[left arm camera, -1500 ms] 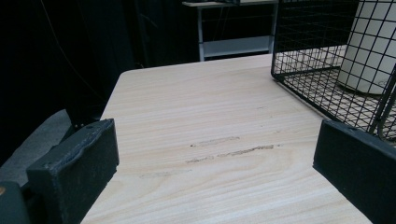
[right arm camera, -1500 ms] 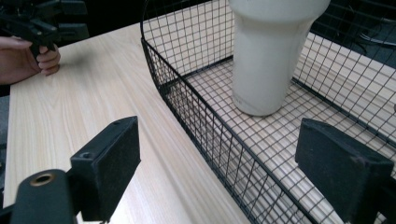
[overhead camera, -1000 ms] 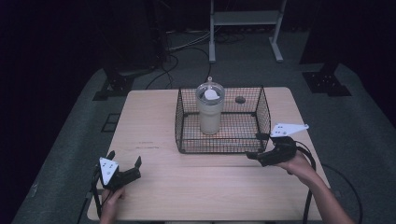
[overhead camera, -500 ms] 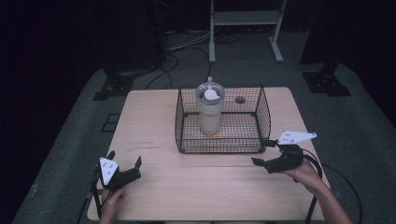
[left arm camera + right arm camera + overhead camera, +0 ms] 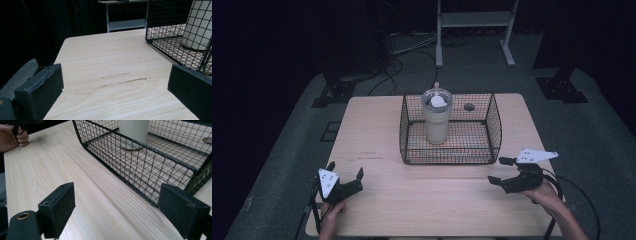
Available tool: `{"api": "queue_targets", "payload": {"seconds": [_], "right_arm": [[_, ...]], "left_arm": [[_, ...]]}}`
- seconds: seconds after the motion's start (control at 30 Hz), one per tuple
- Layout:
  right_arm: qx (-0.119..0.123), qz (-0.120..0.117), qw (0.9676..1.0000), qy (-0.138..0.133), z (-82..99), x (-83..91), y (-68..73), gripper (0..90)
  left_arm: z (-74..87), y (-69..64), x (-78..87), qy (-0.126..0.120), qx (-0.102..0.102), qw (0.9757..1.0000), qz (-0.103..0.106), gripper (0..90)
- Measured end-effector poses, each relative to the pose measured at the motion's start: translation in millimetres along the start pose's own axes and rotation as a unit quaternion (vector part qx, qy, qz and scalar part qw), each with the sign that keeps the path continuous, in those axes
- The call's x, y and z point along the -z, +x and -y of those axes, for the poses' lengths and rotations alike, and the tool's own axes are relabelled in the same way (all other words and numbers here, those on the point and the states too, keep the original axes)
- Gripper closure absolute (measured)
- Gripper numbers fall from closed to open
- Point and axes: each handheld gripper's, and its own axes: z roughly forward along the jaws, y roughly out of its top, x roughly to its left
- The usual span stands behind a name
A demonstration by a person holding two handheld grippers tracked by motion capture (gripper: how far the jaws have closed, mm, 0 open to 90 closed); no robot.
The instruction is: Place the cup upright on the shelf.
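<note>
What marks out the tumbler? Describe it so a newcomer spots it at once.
Find the light wooden table, then the black wire basket at its far middle. The tumbler stands upright inside, near the basket's left half. It is the lone tall cream cylinder with a clear domed lid, unlike the dark grippers at the near edge.

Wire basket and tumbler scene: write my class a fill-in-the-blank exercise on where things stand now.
1. The cream tumbler stands upright inside the black wire ____.
2. The jaws of the right gripper are ____.
3. The left gripper holds ____ between its jaws.
4. The basket rests on a ____ table.

Missing words: basket; open; nothing; wooden
</note>
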Motion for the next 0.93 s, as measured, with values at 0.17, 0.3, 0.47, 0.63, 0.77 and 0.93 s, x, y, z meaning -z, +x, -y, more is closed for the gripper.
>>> {"api": "queue_targets", "payload": {"seconds": [0.17,0.3,0.47,0.63,0.77,0.93], "right_arm": [[-0.003,0.005,1.0000,-0.003,8.3,3.6,-0.2,13.6],[-0.010,0.009,0.9999,-0.006,14.8,5.5,-1.3,13.7],[-0.017,0.016,0.9997,-0.006,23.6,6.7,-1.7,13.6],[-0.022,0.022,0.9995,-0.005,32.3,7.4,-1.3,13.6],[-0.024,0.022,0.9994,-0.007,38.4,6.5,0.5,13.6],[-0.011,0.034,0.9992,-0.015,42.0,5.2,9.5,13.5]], "left_arm": [[0.0,-0.4,0.0,0.000,0.000,1.0000,0.000,0.0],[0.0,-0.3,0.0,0.000,0.000,1.0000,-0.001,0.0],[0.0,-0.2,0.0,0.000,0.000,1.0000,0.000,0.0],[0.0,-0.2,0.0,0.000,0.000,1.0000,-0.001,0.0],[0.0,-0.2,0.0,0.000,0.000,1.0000,-0.001,0.0],[-0.1,0.2,-0.1,0.000,0.001,1.0000,-0.001,0.0]]}}
